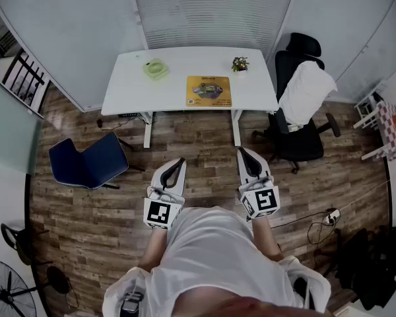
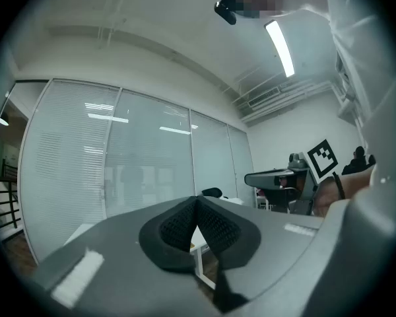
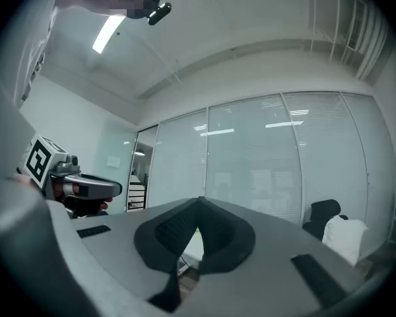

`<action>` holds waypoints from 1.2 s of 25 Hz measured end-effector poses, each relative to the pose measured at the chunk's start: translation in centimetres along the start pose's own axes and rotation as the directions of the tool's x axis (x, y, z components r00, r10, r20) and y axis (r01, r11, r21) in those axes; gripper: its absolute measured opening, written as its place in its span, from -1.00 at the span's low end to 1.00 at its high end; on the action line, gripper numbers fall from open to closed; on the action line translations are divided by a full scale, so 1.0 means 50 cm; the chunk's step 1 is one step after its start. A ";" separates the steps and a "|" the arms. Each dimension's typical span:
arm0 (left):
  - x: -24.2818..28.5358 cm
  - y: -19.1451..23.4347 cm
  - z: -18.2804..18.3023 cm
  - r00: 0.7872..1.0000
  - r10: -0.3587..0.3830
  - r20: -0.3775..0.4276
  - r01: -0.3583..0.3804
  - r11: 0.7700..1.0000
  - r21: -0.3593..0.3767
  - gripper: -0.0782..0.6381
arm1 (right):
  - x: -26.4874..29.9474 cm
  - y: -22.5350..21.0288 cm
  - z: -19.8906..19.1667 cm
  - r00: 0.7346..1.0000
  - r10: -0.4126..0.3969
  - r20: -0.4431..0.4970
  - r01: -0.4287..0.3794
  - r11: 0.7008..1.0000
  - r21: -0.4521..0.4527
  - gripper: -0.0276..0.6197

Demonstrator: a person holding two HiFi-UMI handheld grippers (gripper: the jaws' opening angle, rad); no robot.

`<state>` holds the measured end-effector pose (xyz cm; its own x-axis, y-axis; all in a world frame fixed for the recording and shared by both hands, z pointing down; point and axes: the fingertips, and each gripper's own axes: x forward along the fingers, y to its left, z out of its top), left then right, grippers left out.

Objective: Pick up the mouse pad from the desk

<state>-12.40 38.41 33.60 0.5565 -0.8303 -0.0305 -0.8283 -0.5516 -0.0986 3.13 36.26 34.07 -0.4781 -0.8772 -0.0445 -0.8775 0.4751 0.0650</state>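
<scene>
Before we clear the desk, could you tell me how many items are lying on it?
3: a green object at the left, the yellow mouse pad in the middle, a small potted plant toward the right.

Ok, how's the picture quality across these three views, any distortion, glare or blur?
Head view: heavy fisheye curvature and dark corners, yet the mouse pad on the desk is sharp and evenly lit. Left gripper view: round vignette, a glaring ceiling light, lamp reflections on the glass wall. Right gripper view: the same vignette and reflections.
</scene>
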 end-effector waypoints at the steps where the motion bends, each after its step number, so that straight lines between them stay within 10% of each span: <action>1: -0.002 -0.003 -0.004 1.000 -0.001 -0.007 0.001 1.000 -0.007 -0.79 | -0.001 -0.003 0.007 1.000 -0.001 0.002 0.001 1.000 -0.005 -0.91; 17: 0.022 -0.058 -0.045 0.996 -0.042 -0.073 0.038 0.998 -0.046 -0.79 | 0.003 0.007 -0.010 0.997 0.076 -0.018 -0.076 0.997 0.017 -0.91; 30: 0.085 -0.136 -0.059 0.989 -0.060 -0.135 0.055 0.998 -0.039 -0.79 | -0.051 -0.157 -0.098 0.996 -0.005 -0.091 0.016 0.993 0.117 -0.91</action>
<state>-4.60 38.42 37.05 0.5911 -0.7991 0.1100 -0.7983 -0.5990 -0.0616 11.39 34.42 38.57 -0.4686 -0.8822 0.0459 -0.8831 0.4663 -0.0529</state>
